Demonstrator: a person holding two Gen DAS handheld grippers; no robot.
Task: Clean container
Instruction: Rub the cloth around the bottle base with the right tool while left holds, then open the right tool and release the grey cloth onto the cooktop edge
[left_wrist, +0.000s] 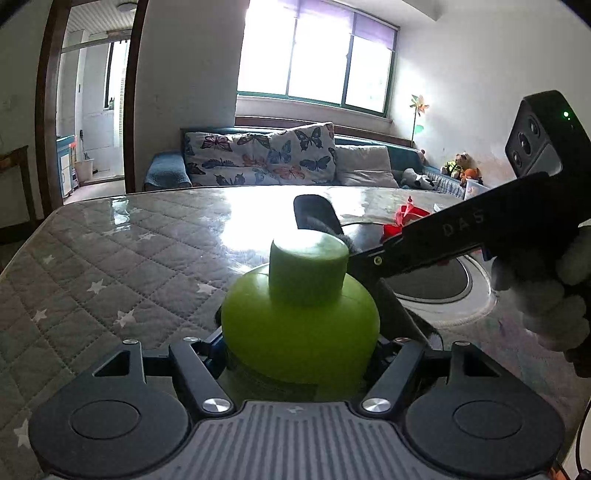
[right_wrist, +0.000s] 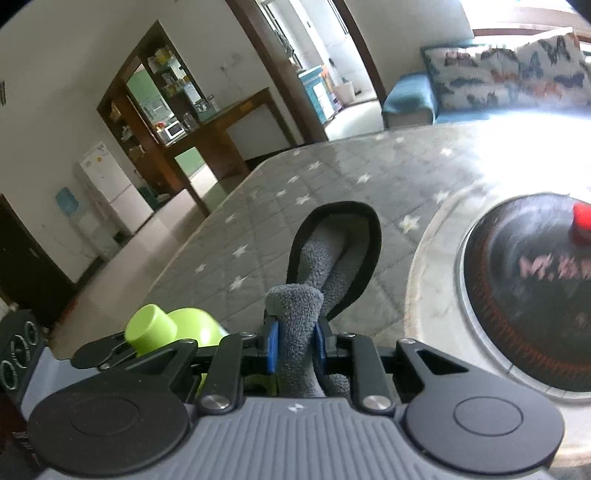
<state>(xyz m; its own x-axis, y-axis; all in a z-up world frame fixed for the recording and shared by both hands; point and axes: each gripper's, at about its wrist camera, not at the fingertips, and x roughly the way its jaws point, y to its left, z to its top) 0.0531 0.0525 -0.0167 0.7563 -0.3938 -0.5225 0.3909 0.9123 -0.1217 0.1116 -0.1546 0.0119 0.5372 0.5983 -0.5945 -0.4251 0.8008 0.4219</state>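
My left gripper (left_wrist: 299, 343) is shut on a lime green container (left_wrist: 299, 325) with a matching cap (left_wrist: 308, 271), held upright above the table. The container also shows in the right wrist view (right_wrist: 166, 330) at lower left. My right gripper (right_wrist: 295, 347) is shut on a grey cloth with black trim (right_wrist: 332, 251), which sticks out forward past the blue pads (right_wrist: 272, 345). In the left wrist view the right gripper's arm (left_wrist: 454, 236) reaches in from the right, and the cloth (left_wrist: 317, 216) sits just behind the cap.
The table has a grey quilted cover with white stars (left_wrist: 110, 266) under clear glass. A round turntable with a dark centre (right_wrist: 528, 291) lies to the right, with a red object (right_wrist: 583, 221) on it. A sofa with a butterfly cushion (left_wrist: 258, 155) stands beyond the table.
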